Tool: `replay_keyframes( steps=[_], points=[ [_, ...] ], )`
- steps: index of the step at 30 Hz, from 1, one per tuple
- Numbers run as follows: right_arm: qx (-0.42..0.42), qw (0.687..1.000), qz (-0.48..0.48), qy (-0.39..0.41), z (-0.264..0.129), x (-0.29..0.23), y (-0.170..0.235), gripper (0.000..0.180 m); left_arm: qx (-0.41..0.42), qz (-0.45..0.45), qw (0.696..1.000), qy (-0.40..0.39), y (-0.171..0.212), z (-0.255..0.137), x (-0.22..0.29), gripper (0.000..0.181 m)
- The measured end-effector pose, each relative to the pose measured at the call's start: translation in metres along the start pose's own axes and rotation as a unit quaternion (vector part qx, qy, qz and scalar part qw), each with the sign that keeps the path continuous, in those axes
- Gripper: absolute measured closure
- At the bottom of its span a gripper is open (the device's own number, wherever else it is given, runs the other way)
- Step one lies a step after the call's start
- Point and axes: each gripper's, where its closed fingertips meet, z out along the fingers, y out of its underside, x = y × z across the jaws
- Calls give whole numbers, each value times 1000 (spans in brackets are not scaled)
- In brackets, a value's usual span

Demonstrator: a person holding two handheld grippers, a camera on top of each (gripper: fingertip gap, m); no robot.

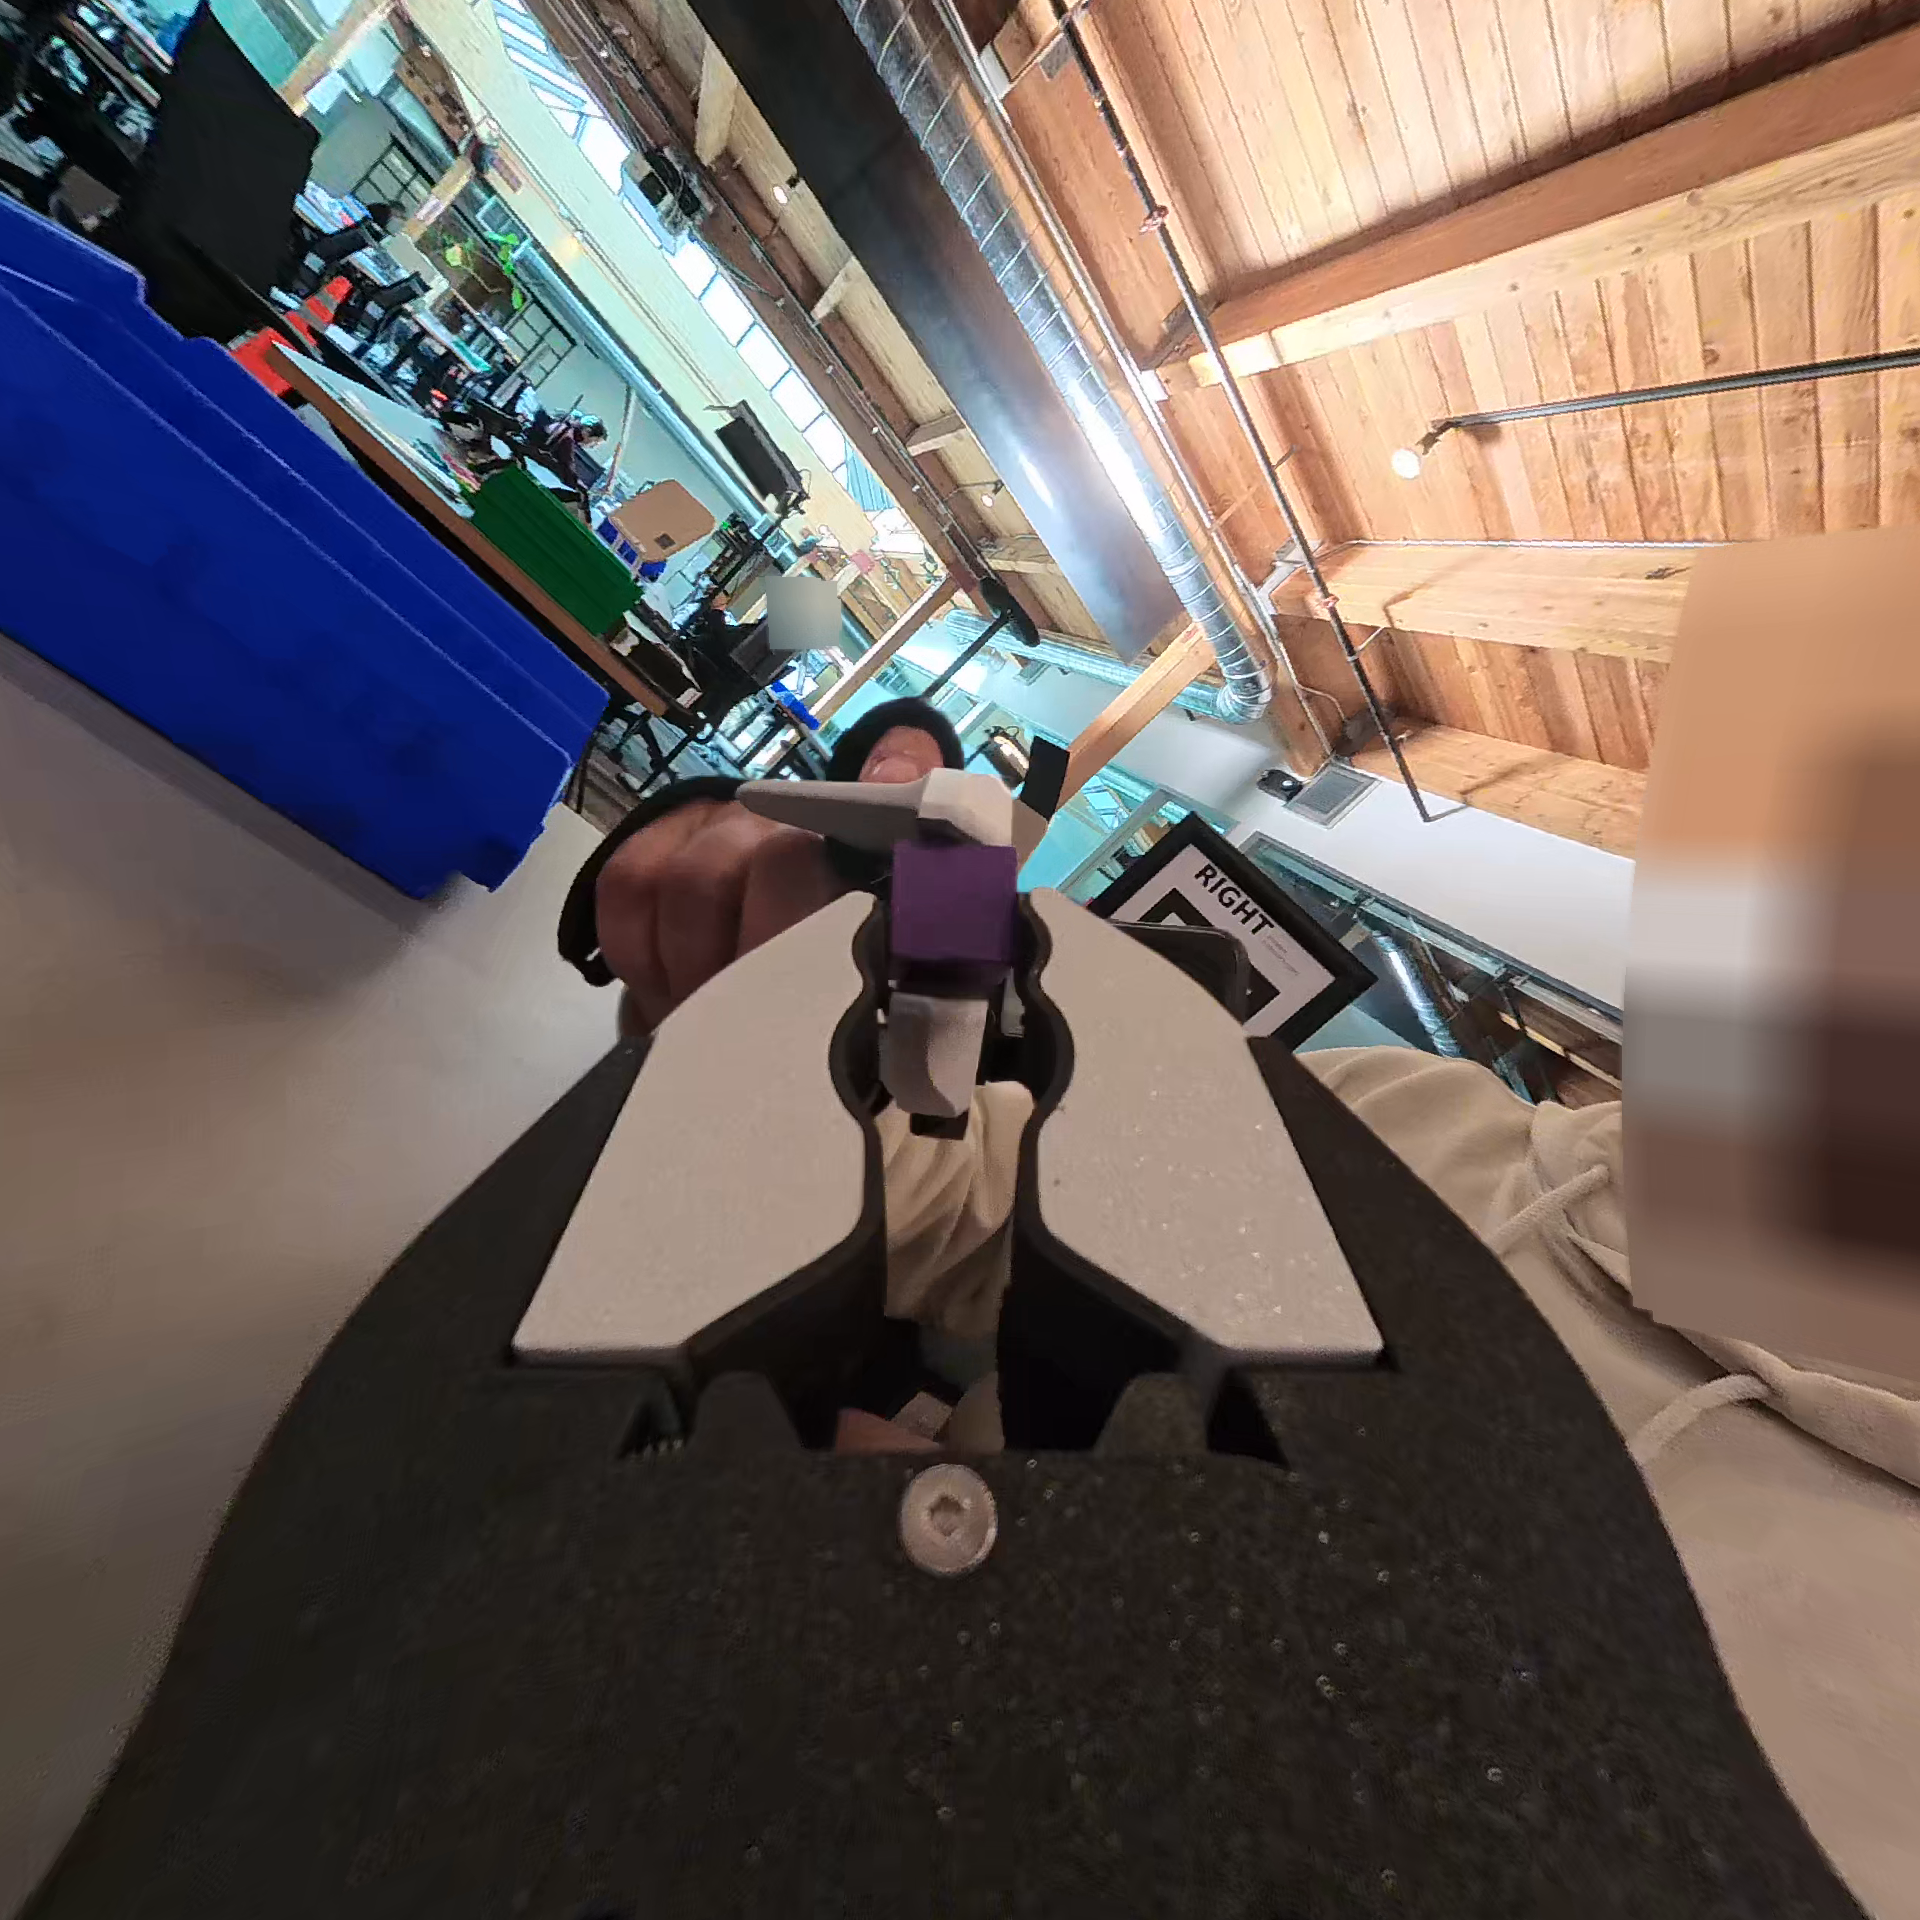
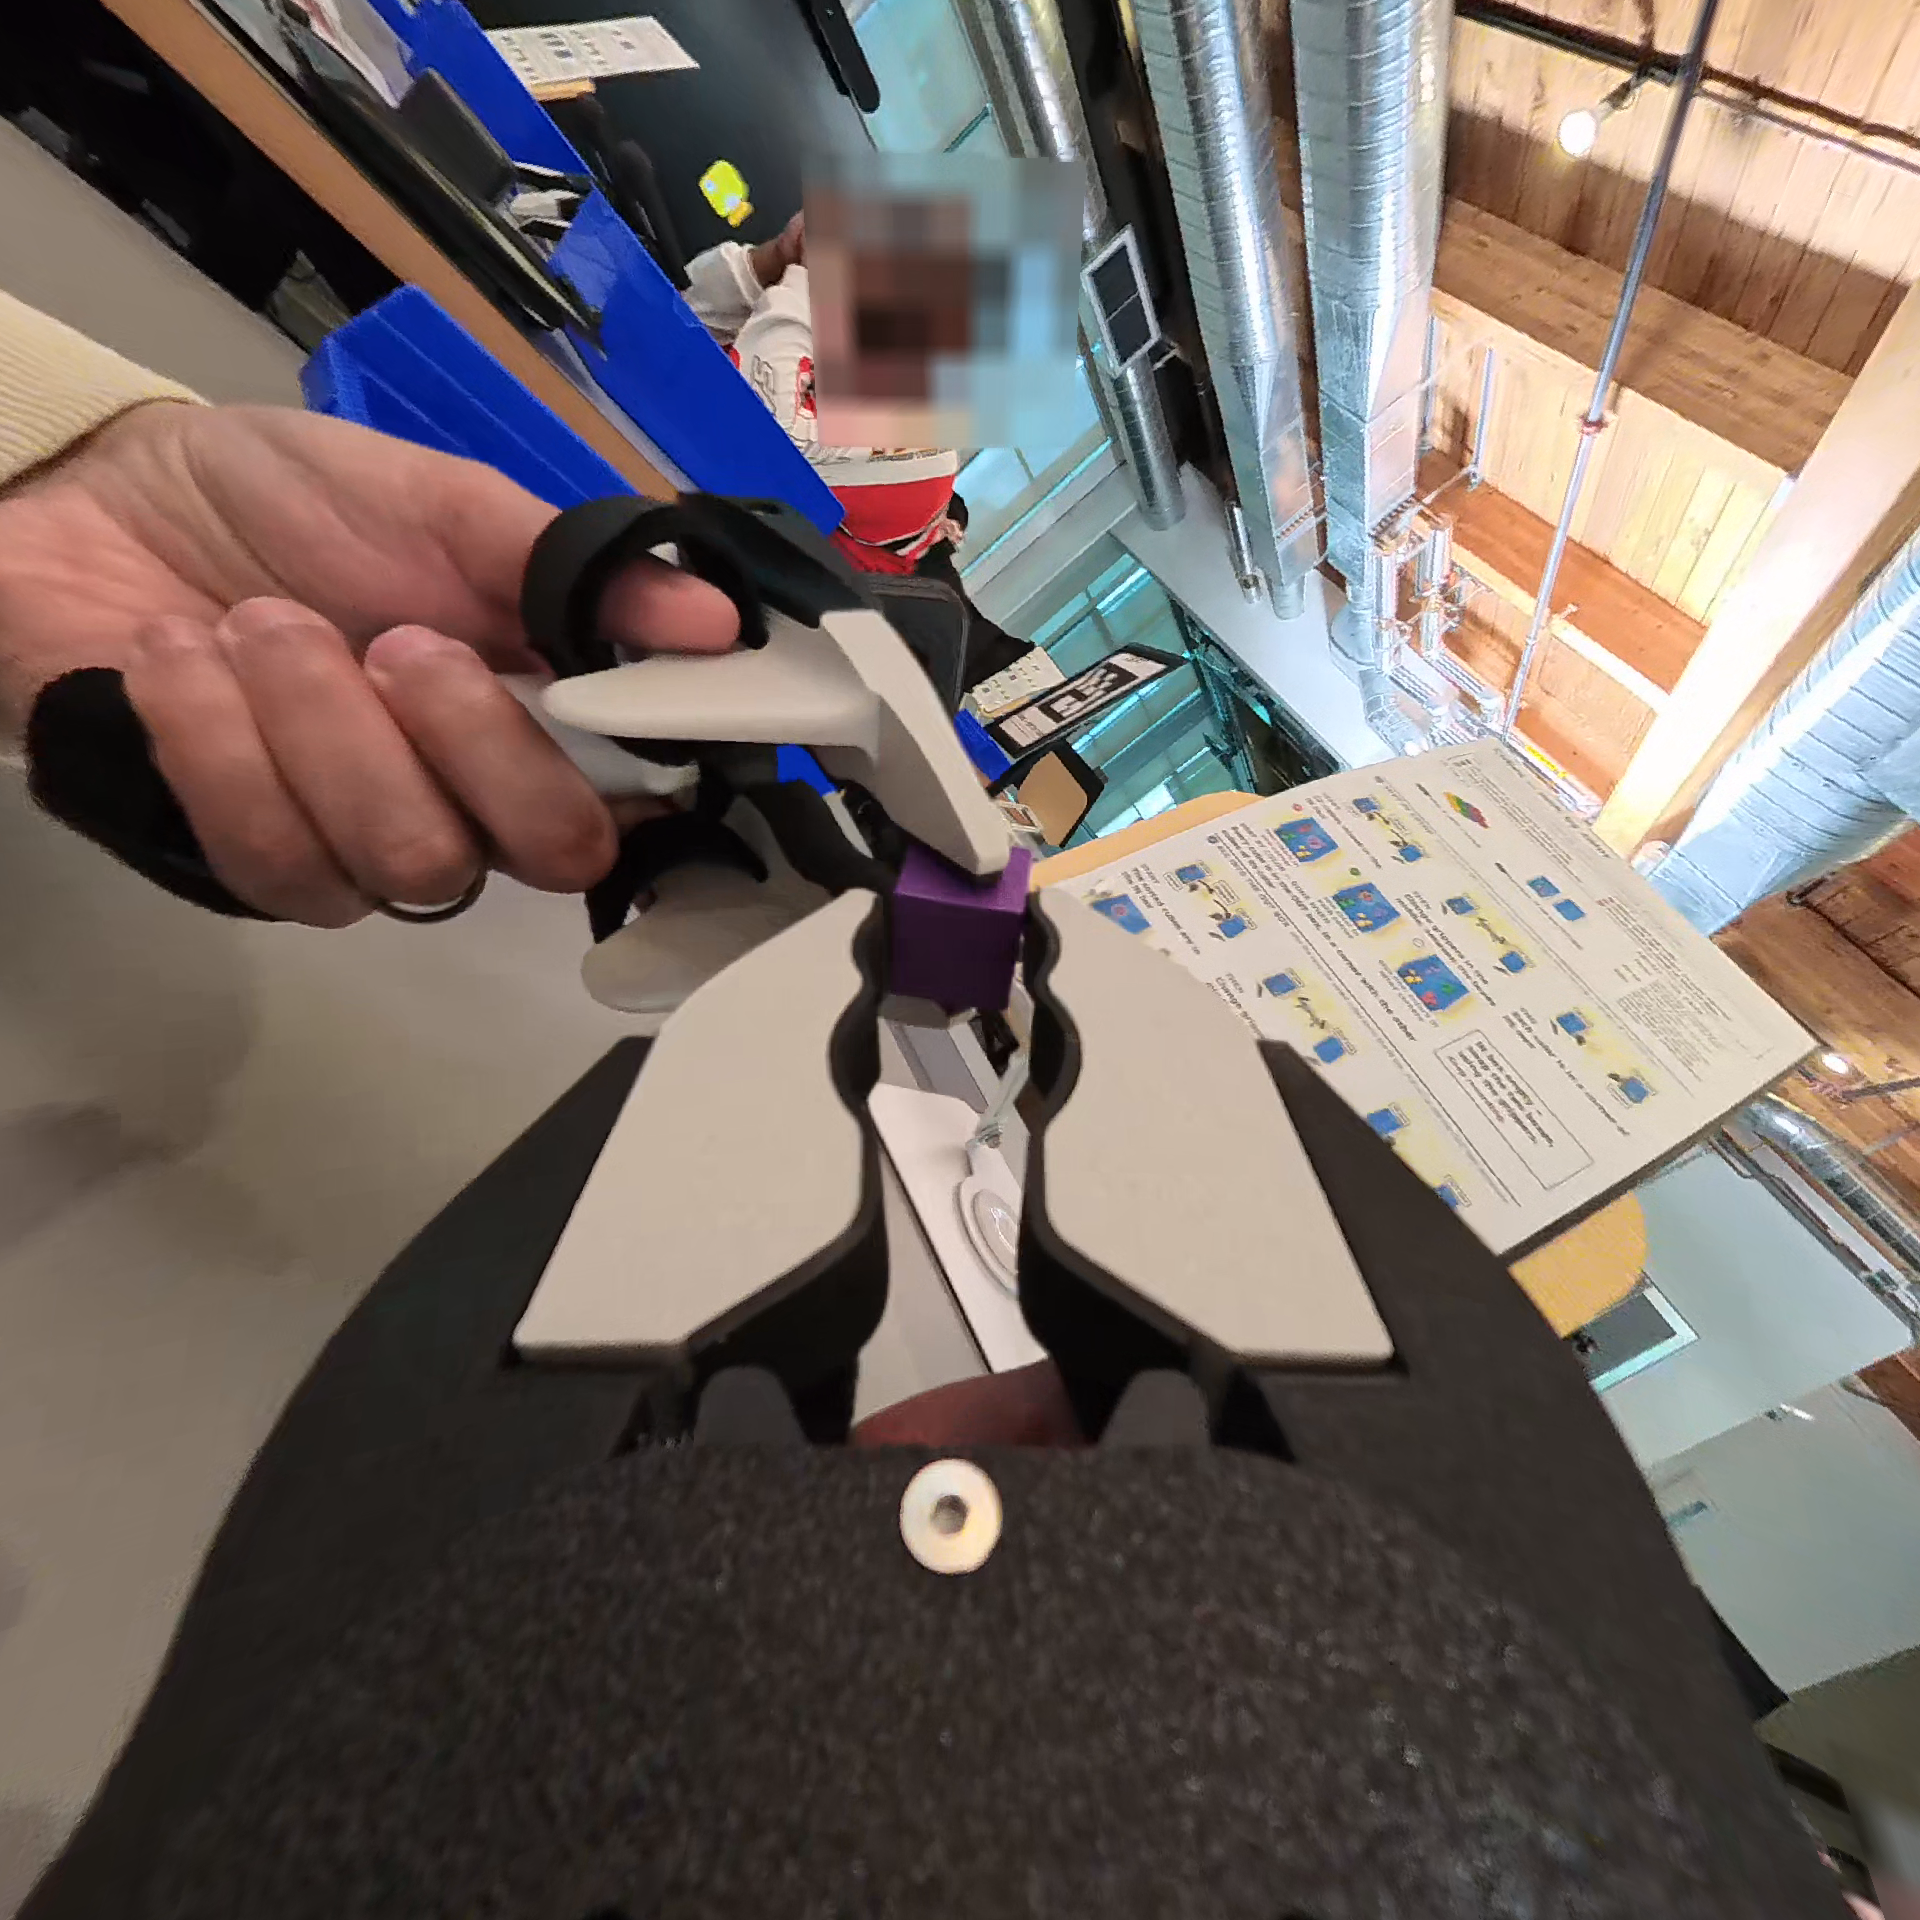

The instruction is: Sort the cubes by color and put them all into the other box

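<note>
Both grippers meet on one purple cube [image 1: 951,912], lifted well above the table with the cameras tipped toward the timber ceiling. The left gripper [image 1: 951,925] has its fingertips closed against the cube's sides, and in the right wrist view the right gripper [image 2: 954,940] pinches the same cube [image 2: 954,940] across its other faces, so this looks like a handover or regrasp in mid-air rather than a pick or a placement. Which tool is giving and which receiving I cannot tell. The next move calls for one gripper to let go cleanly while the other holds firm, then a carry down to the destination box. Only the left wrist view shows the blue bin [image 1: 260,623] at far left on the pale table [image 1: 156,1143], though its inside is hidden, so no other cubes can be counted. Only the right wrist view shows the person's left hand [image 2: 312,665] working the far gripper's handle, and a printed instruction sheet [image 2: 1455,987] on the right.
</note>
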Motion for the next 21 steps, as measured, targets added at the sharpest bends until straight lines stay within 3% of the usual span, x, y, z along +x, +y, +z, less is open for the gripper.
replay_keyframes(
  steps=[6,8,10,12,15,17,19,21],
  points=[
    [6,1000,13,-9,-5,0,-3,157,-12,-6,1000,12,5,3,4,157],
    [9,1000,30,-6,-9,4,-5,157,-29,19,999,-10,7,-2,7,136],
    [2,999,53,-3,-15,9,-4,157,-47,70,993,-80,8,-15,3,129],
    [-15,996,83,-2,-24,11,2,157,-61,156,966,-198,6,-38,-7,118],
    [-60,988,144,9,-39,7,23,157,-64,278,871,-401,0,-88,-20,106],
    [-104,976,191,26,-49,0,46,157,-46,300,817,-491,2,-121,-21,106],
    [-139,963,228,32,-59,-10,65,157,-9,282,811,-513,12,-140,-18,111],
    [-171,958,226,35,-66,-11,77,157,9,256,829,-497,25,-144,-16,114]
  ],
)
